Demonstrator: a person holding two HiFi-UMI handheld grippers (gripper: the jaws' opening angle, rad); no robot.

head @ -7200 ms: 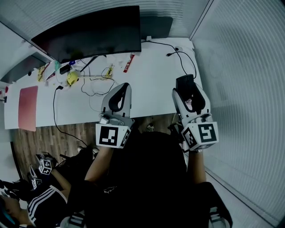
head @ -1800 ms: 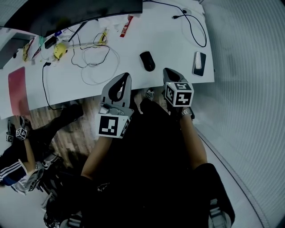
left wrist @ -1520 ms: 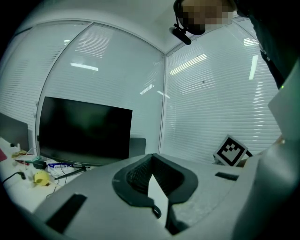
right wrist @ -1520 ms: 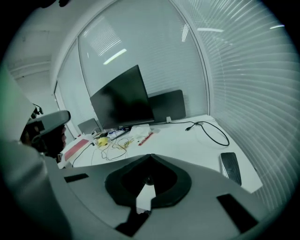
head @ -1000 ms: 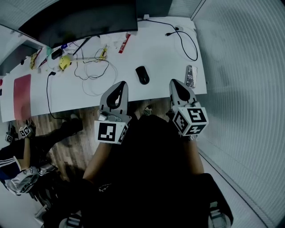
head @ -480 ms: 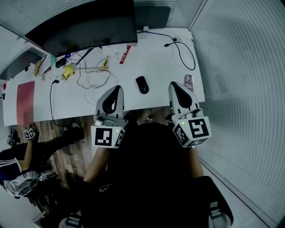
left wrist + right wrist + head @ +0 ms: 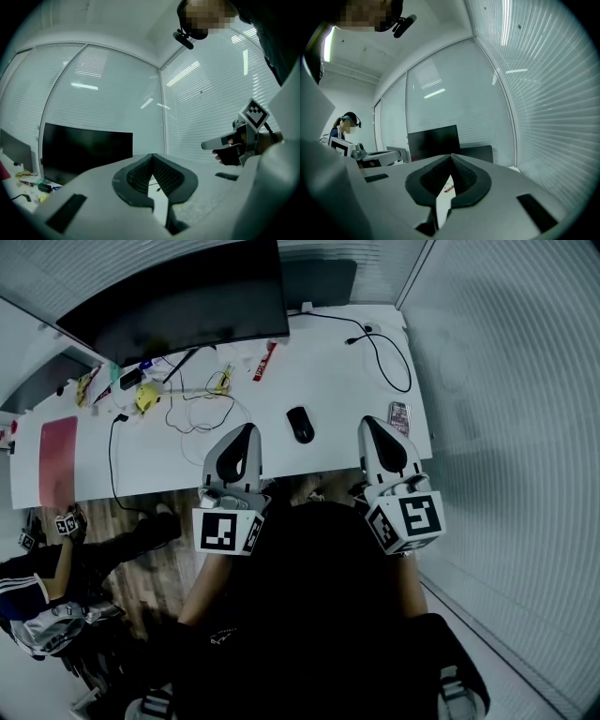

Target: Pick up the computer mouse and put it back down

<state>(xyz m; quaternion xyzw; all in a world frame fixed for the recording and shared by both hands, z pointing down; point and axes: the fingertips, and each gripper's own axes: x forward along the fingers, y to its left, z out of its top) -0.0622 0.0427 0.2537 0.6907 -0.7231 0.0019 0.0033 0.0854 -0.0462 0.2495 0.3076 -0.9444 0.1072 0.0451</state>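
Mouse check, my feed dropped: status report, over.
Left gripper shut, empty. Right gripper shut, empty. Mouse on desk, untouched, ahead between them. Phone off right, nothing blocking.

White desk sits in a room corner. Large dark monitor stands along its far edge, with a second dark screen behind it near the corner. Walls are glass panels with closed horizontal blinds, and a grey post stands where they meet. Wood-plank floor runs under the desk's near edge. Bright light strips show on the glass. Lighting is cool and even.
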